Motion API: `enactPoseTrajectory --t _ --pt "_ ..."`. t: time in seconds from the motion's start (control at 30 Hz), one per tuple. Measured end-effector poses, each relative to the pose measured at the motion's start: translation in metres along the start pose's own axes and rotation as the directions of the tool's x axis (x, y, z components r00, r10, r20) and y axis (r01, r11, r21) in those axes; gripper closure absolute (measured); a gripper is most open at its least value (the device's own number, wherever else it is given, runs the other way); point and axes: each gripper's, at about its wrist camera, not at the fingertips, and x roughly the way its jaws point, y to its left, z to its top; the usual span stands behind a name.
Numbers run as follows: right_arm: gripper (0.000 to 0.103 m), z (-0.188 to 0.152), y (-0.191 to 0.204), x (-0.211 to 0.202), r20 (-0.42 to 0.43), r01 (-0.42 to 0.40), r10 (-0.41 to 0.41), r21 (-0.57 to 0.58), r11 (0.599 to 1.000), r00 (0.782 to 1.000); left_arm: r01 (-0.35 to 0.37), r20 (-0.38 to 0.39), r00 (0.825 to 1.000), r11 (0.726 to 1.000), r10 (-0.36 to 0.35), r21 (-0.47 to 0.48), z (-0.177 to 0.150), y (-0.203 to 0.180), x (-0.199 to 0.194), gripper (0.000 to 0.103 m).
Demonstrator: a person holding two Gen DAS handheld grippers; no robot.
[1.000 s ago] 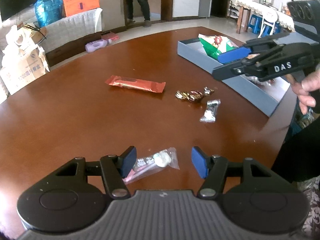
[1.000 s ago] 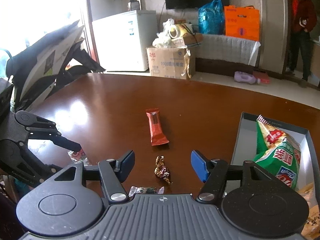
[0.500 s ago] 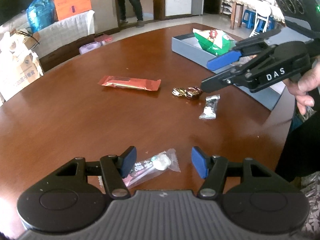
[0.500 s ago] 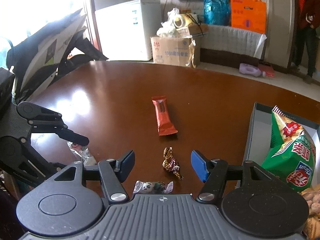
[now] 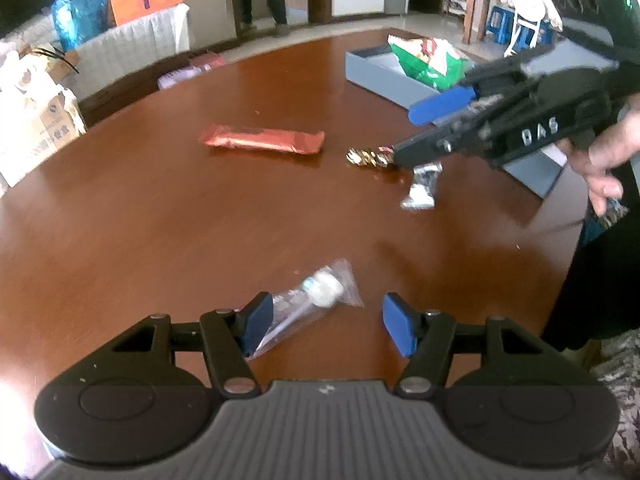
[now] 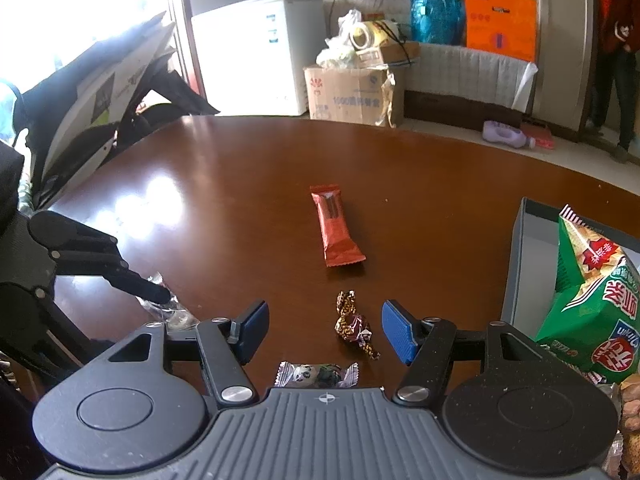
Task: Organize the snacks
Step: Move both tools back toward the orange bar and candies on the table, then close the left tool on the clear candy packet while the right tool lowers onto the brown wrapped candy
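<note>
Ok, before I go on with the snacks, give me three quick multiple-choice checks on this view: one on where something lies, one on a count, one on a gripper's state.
1. Where is the green snack bag?
A. in the grey box
B. on the bare table
C. in the left gripper

2. How many loose snacks lie on the table outside the box?
A. two
B. four
C. six

3. How does the right gripper stand?
A. shut on the red bar
B. open, around the brown-gold candy
C. shut and empty

Answers:
1 A: the bag rests inside the box walls.
2 B: the red bar, the brown-gold candy, the silver panda candy and the clear packet.
3 B: the pads stand apart on either side of the candy, not pressing it.
</note>
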Motion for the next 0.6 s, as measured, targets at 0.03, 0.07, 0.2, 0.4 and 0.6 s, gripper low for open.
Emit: enactPoseTrajectory --t 0.03,0.07,0.2,0.4,0.6 --pt "0.040 -0.001 0.000 0.002 -0.005 0.000 0.000 0.001 1.000 1.000 -0.010 0.013 1.000 1.000 0.010 -0.003 0.002 0.001 -0.001 0.042" --pt "0.039 -0.002 -0.001 0.004 -0.009 0.002 -0.002 0.002 1.000 1.000 -0.019 0.027 0.999 1.000 0.019 -0.008 0.004 0.002 -0.001 0.042" --pt "0.040 -0.004 -0.002 0.010 -0.027 0.013 -0.013 -0.008 1.000 1.000 -0.011 0.040 0.999 1.000 0.011 -0.008 0.010 0.003 0.003 0.042" --pt "0.040 -0.004 -0.003 0.016 -0.029 0.027 -0.028 -0.004 1.000 0.999 0.013 0.022 1.000 1.000 -0.014 0.028 0.013 0.000 0.010 0.042" --pt "0.040 -0.003 -0.005 0.021 -0.032 0.036 -0.036 0.006 0.999 0.999 0.016 0.013 1.000 0.999 -0.017 0.030 0.006 0.003 0.013 0.042"
